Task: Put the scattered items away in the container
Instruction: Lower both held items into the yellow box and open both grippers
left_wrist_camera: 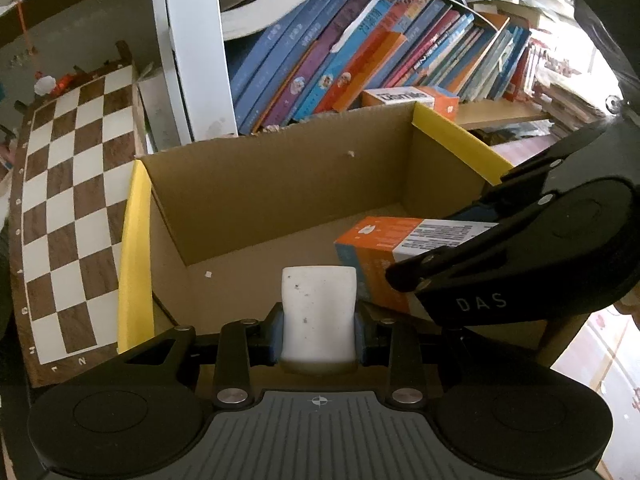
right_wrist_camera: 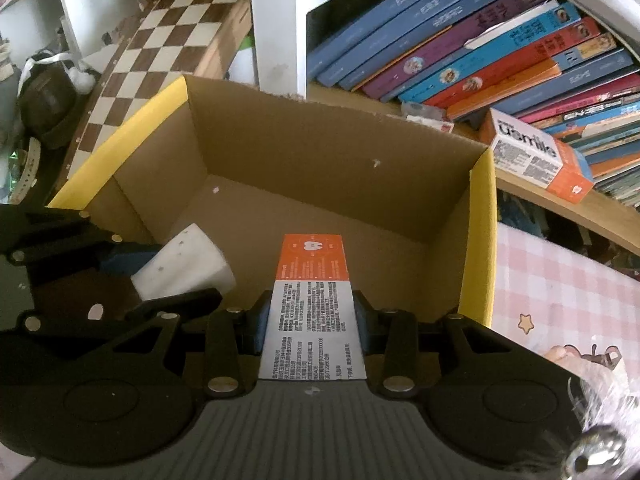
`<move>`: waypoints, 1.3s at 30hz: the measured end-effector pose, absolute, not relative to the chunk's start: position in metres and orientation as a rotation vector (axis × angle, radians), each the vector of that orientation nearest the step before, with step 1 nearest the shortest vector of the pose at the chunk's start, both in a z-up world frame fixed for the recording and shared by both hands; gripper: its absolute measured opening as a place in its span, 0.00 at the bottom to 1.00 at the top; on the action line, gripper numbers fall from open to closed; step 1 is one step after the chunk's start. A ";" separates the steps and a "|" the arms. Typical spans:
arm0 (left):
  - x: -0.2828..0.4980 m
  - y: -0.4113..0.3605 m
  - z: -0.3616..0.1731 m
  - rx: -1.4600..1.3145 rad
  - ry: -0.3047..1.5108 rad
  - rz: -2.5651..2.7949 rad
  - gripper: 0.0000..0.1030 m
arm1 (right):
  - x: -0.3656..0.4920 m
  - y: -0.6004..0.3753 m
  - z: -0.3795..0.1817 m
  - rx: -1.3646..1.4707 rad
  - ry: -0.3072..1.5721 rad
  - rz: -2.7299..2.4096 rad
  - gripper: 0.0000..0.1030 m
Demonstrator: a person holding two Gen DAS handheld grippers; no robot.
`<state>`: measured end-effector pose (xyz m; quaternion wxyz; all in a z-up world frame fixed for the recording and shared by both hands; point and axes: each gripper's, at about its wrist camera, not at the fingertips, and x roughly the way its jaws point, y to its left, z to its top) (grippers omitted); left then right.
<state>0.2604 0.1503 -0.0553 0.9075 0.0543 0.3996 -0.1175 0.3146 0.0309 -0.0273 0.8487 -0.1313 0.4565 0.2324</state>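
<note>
The left gripper is clamped on a white cup, its blue pads pressing the cup's two sides. The cup points forward along the fingers, over the near part of the cardboard box. From the right wrist view the same cup shows tilted, mouth toward the box interior, low beside the box's left wall.

The right gripper grips an orange and white carton, fingers closed against its long sides, the orange end projecting forward over the box floor. In the left wrist view that carton sits inside the box toward its right wall, partly hidden by the right gripper's black body. Whether either item touches the floor cannot be told.

The two grippers are side by side and near each other, both reaching over the box's near edge and angled downward into it. The floor ahead of both items is bare apart from small white specks, so open room lies toward the far wall. Yellow-faced side walls bound the space left and right.

Outside the box, a chessboard lies against its left side. Behind the far wall stand a white shelf post and a row of leaning books, with a second orange and white carton on the wooden shelf. A pink checked cloth lies just right of the box.
</note>
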 end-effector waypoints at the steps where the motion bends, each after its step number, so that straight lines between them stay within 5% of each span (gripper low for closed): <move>1: 0.261 0.150 -0.055 0.111 0.828 -0.243 0.31 | 0.315 0.031 -0.027 -0.279 0.965 0.492 0.36; 26: 0.244 0.141 -0.052 0.100 0.856 -0.236 0.35 | 0.305 0.027 -0.029 -0.326 1.008 0.538 0.36; 29: 0.244 0.141 -0.049 0.112 0.855 -0.224 0.37 | 0.301 0.025 -0.024 -0.305 0.994 0.554 0.45; 32: 0.240 0.141 -0.044 0.117 0.842 -0.219 0.42 | 0.297 0.024 -0.015 -0.287 0.963 0.558 0.53; 34: 0.236 0.140 -0.039 0.115 0.819 -0.232 0.56 | 0.295 0.022 -0.009 -0.274 0.949 0.553 0.59; 37: 0.230 0.137 -0.031 0.123 0.783 -0.231 0.73 | 0.293 0.017 -0.002 -0.254 0.939 0.548 0.60; 39: 0.226 0.135 -0.026 0.142 0.764 -0.225 0.75 | 0.290 0.015 0.002 -0.245 0.935 0.546 0.60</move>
